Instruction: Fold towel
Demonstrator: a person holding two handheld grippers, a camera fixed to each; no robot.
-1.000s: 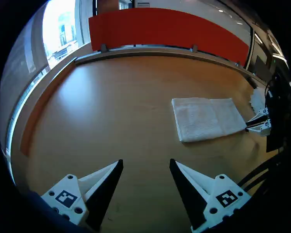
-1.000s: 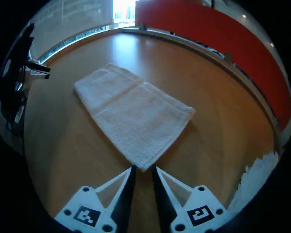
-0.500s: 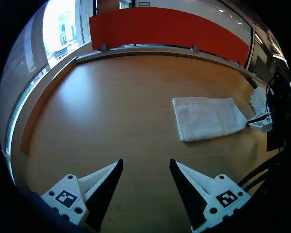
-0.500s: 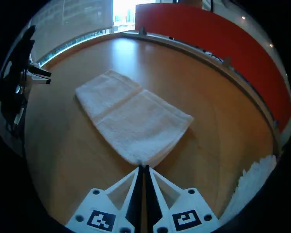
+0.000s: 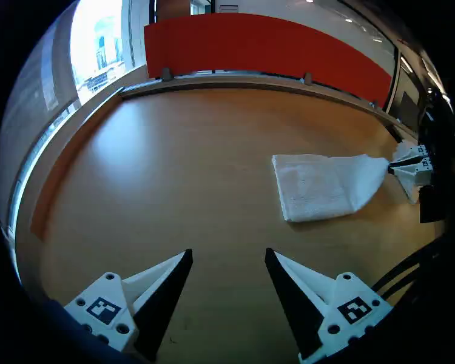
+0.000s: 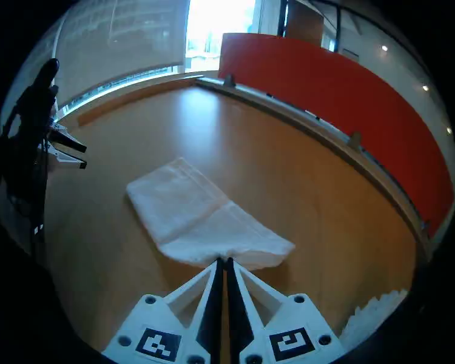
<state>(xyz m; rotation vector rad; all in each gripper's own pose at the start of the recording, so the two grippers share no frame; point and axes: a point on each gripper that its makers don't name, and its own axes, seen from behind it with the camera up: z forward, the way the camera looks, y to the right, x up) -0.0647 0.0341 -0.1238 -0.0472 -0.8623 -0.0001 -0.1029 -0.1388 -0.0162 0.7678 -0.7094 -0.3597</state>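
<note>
Left gripper: fingers spread wide apart with nothing between them, pointing forward. Right gripper: fingers pressed together on the near corner of the towel; it sits far right in the left gripper view.

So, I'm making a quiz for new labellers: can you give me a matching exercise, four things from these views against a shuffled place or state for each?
1. white terry towel
2. left gripper
3. right gripper
4. long red panel

A. stands along the far edge of the wooden table
B. shut on a cloth corner
C. open, holding nothing
D. one corner raised off the tabletop

Pairs: 1-D, 2-C, 3-B, 4-A.
</note>
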